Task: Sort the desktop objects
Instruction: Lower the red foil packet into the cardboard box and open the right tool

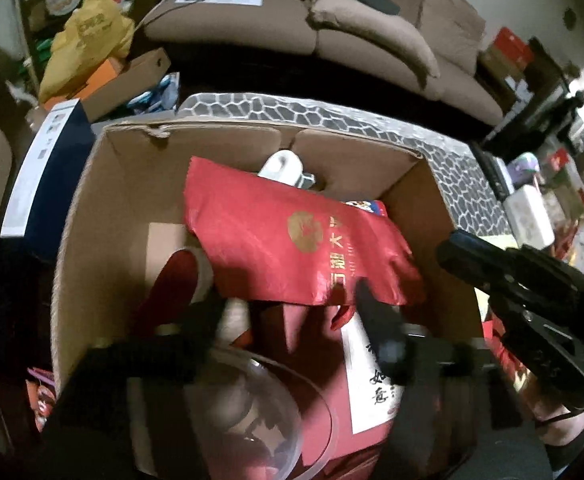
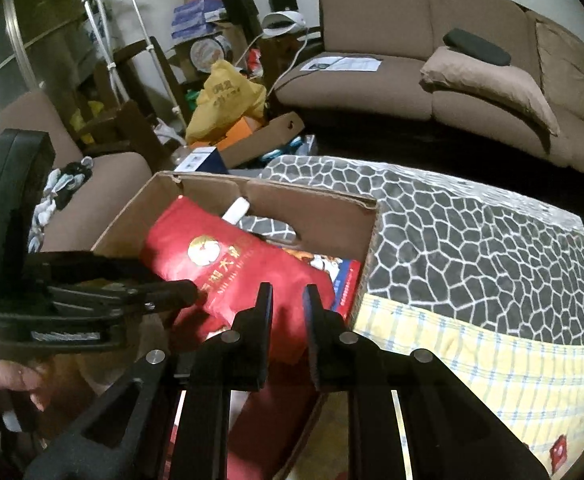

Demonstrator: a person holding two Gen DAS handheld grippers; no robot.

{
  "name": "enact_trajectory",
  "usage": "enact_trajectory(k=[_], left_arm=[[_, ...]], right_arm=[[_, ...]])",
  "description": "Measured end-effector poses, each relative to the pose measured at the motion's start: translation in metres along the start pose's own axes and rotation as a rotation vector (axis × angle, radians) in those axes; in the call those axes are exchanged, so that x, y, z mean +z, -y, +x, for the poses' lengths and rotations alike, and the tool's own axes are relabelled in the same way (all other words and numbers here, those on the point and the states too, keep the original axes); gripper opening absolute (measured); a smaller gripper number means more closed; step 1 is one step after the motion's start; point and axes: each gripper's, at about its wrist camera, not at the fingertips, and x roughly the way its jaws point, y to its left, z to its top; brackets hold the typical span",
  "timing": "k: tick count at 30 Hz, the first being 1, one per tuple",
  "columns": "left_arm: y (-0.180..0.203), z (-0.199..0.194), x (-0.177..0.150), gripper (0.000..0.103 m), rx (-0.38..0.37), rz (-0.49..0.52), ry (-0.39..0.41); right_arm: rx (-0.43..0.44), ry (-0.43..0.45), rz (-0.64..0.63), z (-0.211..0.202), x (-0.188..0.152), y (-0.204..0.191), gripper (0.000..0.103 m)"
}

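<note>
A red bag with gold print (image 1: 292, 240) lies across the top of an open cardboard box (image 1: 84, 200); it also shows in the right wrist view (image 2: 228, 264). My left gripper (image 1: 288, 300) is open, its fingers (image 1: 371, 308) spread over the bag's near edge inside the box. My right gripper (image 2: 288, 300) is open with a narrow gap, just above the bag's near end at the box's (image 2: 315, 204) front right corner. The right gripper also shows at the right of the left wrist view (image 1: 471, 252). A white object (image 1: 284, 168) lies at the back of the box.
A clear plastic dome (image 1: 276, 412) and a red card with a white label (image 1: 367, 384) lie in the box's near part. The box stands on a grey cobble-pattern cloth (image 2: 471, 240) beside a yellow checked cloth (image 2: 471, 360). A brown sofa (image 2: 431, 80) stands behind.
</note>
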Motion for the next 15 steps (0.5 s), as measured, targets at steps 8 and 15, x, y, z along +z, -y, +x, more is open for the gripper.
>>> enact_trajectory(k=[8, 15], left_arm=[[-0.009, -0.030, -0.012, 0.091, -0.014, -0.032, 0.038], [-0.004, -0.055, -0.021, 0.103, -0.015, -0.031, 0.058]], right_arm=[[-0.015, 0.004, 0.008, -0.025, -0.010, -0.001, 0.033], [-0.012, -0.001, -0.005, -0.050, -0.023, -0.008, 0.058]])
